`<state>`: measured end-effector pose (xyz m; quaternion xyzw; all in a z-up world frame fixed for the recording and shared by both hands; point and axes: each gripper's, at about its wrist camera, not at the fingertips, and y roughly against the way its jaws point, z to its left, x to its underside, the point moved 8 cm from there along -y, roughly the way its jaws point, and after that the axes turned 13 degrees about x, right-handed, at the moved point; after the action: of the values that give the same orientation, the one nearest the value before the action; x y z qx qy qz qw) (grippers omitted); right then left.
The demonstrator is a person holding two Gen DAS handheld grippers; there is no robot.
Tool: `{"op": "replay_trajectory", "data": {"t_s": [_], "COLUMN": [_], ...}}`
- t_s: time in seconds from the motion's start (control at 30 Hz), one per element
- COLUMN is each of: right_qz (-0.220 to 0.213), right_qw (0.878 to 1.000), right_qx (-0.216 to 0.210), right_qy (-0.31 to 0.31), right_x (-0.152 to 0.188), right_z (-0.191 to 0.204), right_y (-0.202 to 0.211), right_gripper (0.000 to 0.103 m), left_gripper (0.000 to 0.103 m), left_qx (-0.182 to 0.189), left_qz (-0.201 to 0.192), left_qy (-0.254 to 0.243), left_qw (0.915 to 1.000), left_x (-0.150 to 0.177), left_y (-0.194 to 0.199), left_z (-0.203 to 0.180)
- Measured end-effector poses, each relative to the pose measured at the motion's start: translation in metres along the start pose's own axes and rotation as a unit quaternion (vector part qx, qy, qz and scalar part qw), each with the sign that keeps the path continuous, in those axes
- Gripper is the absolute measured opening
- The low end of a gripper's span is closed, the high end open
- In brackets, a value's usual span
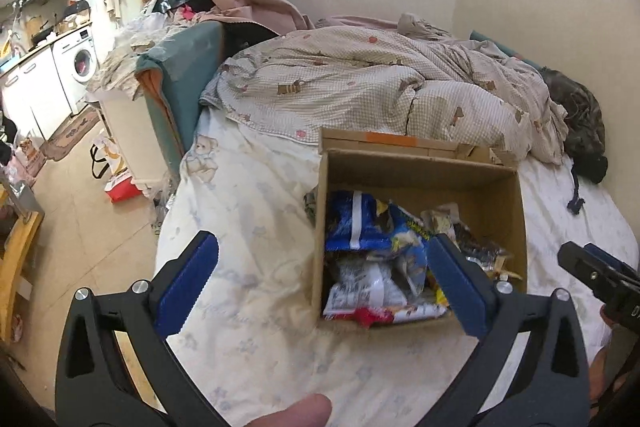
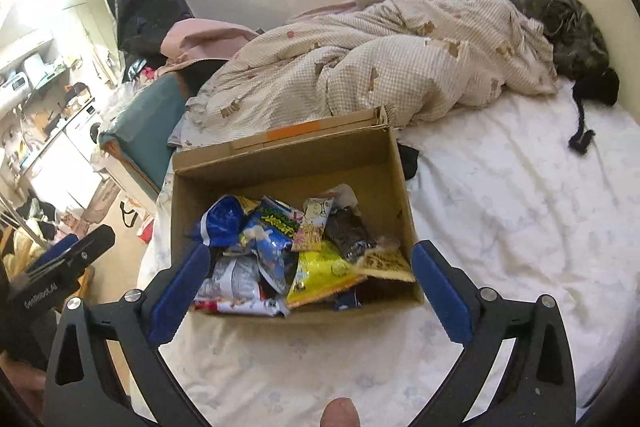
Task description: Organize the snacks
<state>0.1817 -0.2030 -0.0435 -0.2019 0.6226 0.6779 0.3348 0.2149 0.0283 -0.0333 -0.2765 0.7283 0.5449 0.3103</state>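
Observation:
An open cardboard box [image 1: 416, 171] [image 2: 280, 167] stands on the bed's white sheet and holds several snack packets: a blue bag [image 1: 356, 223] [image 2: 224, 219], a yellow bag [image 2: 324, 273], a white bag [image 1: 360, 283] [image 2: 236, 279] and a dark packet [image 2: 350, 231]. My left gripper [image 1: 324, 267] hovers over the box's near left side, open wide, with nothing between its blue pads. My right gripper [image 2: 310, 273] hangs above the box's near edge, also open and empty. Each gripper shows at the edge of the other's view: the right gripper [image 1: 600, 275] and the left gripper [image 2: 68, 259].
A rumpled checked duvet [image 1: 380, 83] [image 2: 380, 67] lies behind the box, with a dark garment [image 2: 568, 31] at the bed's far right. Left of the bed are a teal headboard [image 1: 180, 83], the floor with bags [image 1: 108, 163] and a kitchen with a washing machine [image 1: 78, 61].

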Motion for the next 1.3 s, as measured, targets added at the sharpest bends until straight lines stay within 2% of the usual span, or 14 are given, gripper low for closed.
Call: {"op": "replay_trajectory", "data": {"t_s": [0.13,0.27,0.53,0.67,0.87,1.0,1.3], "right_qz": [-0.015,-0.032,-0.047,-0.068,-0.074,-0.064,-0.068], "right_qw": [1.0,0.999,0.998,0.997,0.996,0.997,0.996], "right_qx": [0.004,0.011,0.025,0.035,0.041,0.029,0.034], "right_qy": [0.002,0.014,0.032,0.03,0.024,0.022,0.044], "right_x": [0.013,0.026,0.048,0.052,0.055,0.057,0.06], "right_z": [-0.003,-0.003,-0.003,-0.006,-0.007,-0.001,0.009], "right_y": [0.021,0.037,0.057,0.066,0.065,0.059,0.056], "right_gripper": [0.103,0.103,0.103,0.103,0.103,0.103,0.103], "left_gripper": [0.103,0.103,0.103,0.103,0.103,0.103,0.103], "left_qx": [0.01,0.012,0.004,0.005,0.002,-0.006,-0.008], "left_qz": [0.003,0.003,-0.024,-0.036,-0.033,-0.03,-0.012], "left_qy": [0.006,-0.008,-0.034,-0.021,-0.005,-0.01,0.002], "left_qw": [0.9999,0.9999,0.9991,0.9991,0.9995,0.9995,0.9999], "left_x": [0.014,0.029,0.047,0.054,0.069,0.07,0.073], "left_y": [0.016,0.033,0.07,0.08,0.077,0.069,0.058], "left_z": [-0.001,-0.009,-0.019,-0.017,-0.015,-0.016,-0.014]}}
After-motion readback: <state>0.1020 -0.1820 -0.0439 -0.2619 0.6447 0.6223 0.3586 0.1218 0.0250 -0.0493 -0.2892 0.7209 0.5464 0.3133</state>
